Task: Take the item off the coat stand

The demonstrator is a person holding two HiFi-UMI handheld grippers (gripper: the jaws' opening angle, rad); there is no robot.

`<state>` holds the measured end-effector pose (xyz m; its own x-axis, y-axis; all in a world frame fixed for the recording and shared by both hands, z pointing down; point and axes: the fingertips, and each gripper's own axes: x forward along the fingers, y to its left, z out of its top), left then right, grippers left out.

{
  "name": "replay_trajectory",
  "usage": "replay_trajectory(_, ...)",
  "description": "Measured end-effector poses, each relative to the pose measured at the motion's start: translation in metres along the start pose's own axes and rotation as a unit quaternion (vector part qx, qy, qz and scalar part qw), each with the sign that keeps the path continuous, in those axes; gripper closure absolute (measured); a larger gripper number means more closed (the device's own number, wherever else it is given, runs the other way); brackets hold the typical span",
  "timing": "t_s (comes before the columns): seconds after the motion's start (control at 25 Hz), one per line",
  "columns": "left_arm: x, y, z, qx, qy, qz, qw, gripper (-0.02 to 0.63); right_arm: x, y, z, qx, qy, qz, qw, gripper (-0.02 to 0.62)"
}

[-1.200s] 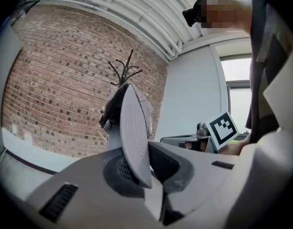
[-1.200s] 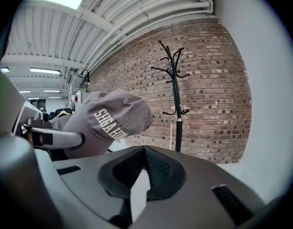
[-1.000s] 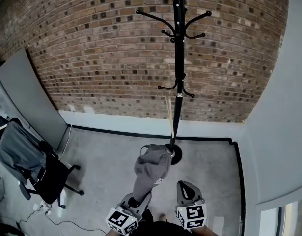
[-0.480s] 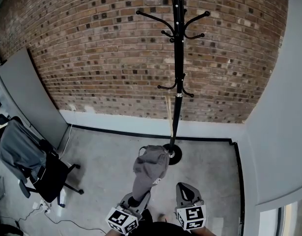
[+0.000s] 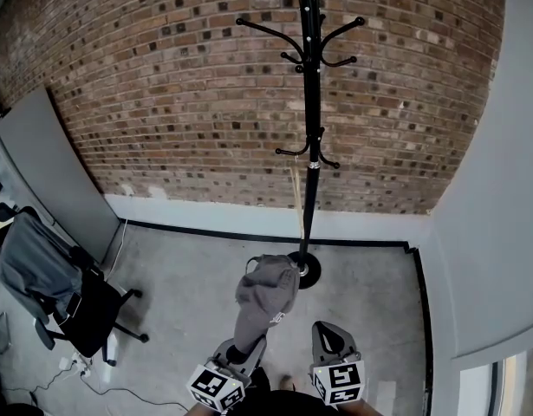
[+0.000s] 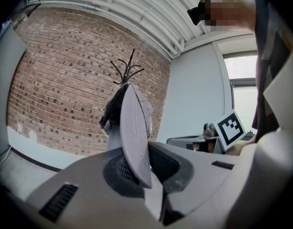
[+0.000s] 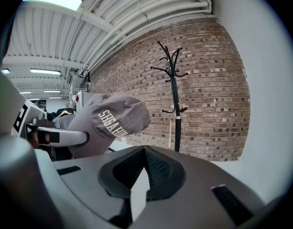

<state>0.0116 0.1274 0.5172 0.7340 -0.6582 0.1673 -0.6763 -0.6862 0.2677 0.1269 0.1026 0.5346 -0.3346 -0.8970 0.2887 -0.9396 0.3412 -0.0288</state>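
Note:
A black coat stand (image 5: 311,146) rises in front of the brick wall, its hooks bare; it also shows in the right gripper view as the coat stand (image 7: 175,104). A grey cap (image 5: 266,291) with white lettering hangs in the air in front of the stand's round base (image 5: 308,272). My left gripper (image 5: 240,352) is shut on the cap's brim (image 6: 135,132), which stands edge-on between the left gripper's (image 6: 139,168) pads. My right gripper (image 5: 329,340) is beside it, shut with nothing in it. From the right gripper (image 7: 145,168) the cap (image 7: 108,123) shows at the left.
An office chair (image 5: 71,306) draped with a grey jacket stands at the left, with cables (image 5: 84,371) on the floor by it. A grey panel (image 5: 49,172) leans on the brick wall. A pale wall (image 5: 500,189) closes the right side.

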Motion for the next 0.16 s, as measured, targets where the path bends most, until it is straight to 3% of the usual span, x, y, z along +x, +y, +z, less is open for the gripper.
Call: replay_trajectory(0.16,-0.0037,-0.0014,-0.0037,0.0,-0.012,-0.008,0.9999,0.554,-0.0023,0.0041,-0.0014,0.0,-0.001,0.0,1.0,0.581)
